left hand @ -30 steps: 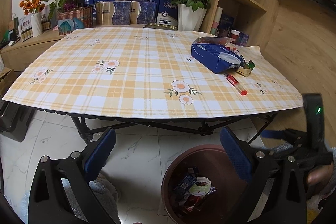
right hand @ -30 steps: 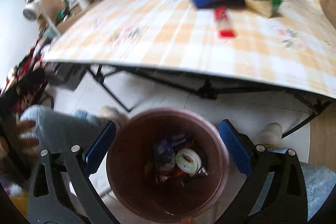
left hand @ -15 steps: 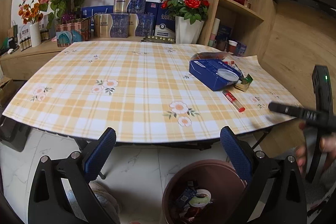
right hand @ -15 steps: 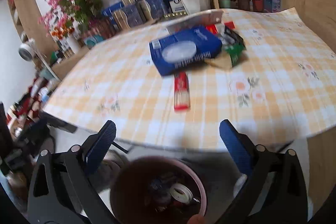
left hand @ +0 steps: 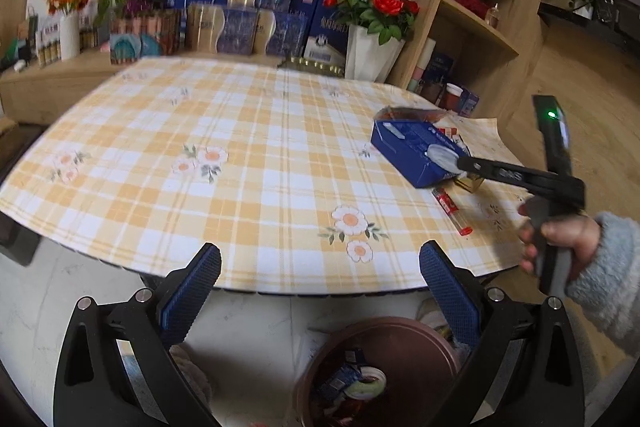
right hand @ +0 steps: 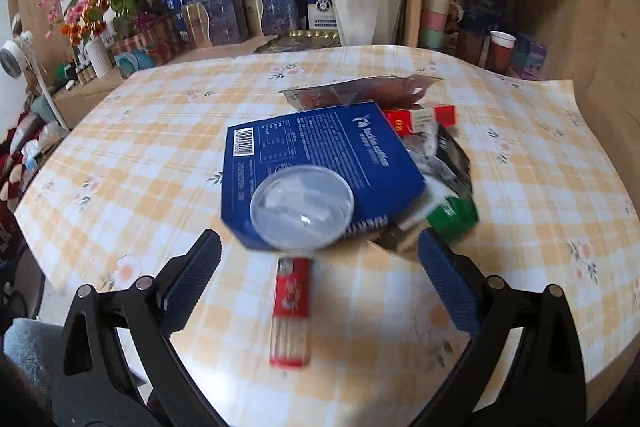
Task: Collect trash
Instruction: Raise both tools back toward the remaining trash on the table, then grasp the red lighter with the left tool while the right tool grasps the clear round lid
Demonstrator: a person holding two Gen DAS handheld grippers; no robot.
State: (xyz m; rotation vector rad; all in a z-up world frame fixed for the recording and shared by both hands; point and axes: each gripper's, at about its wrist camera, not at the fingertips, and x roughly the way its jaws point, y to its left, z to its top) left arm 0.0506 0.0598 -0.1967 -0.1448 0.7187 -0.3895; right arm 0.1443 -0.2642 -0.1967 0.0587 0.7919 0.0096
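Note:
A pile of trash lies on the plaid table's right part: a blue box (right hand: 320,155) with a clear round lid (right hand: 302,207) on it, a red packet (right hand: 292,311) in front, a green wrapper (right hand: 452,217) and a clear tray (right hand: 360,93) behind. My right gripper (right hand: 318,283) is open and hovers over the red packet, just short of the lid. In the left wrist view the same blue box (left hand: 408,153) and red packet (left hand: 452,209) show. My left gripper (left hand: 320,291) is open and empty above the brown bin (left hand: 420,355), which holds trash.
A hand in a grey sleeve (left hand: 600,267) holds the right gripper's handle at the table's right edge. A vase of red roses (left hand: 372,47), blue boxes and flower pots line the back. A wooden shelf (left hand: 480,19) stands at the right. The table (left hand: 200,147) has bare cloth on its left.
My right gripper rose from over the bin and moved forward over the table to the trash pile. The left view tilted up a little, with the bin lower in the frame.

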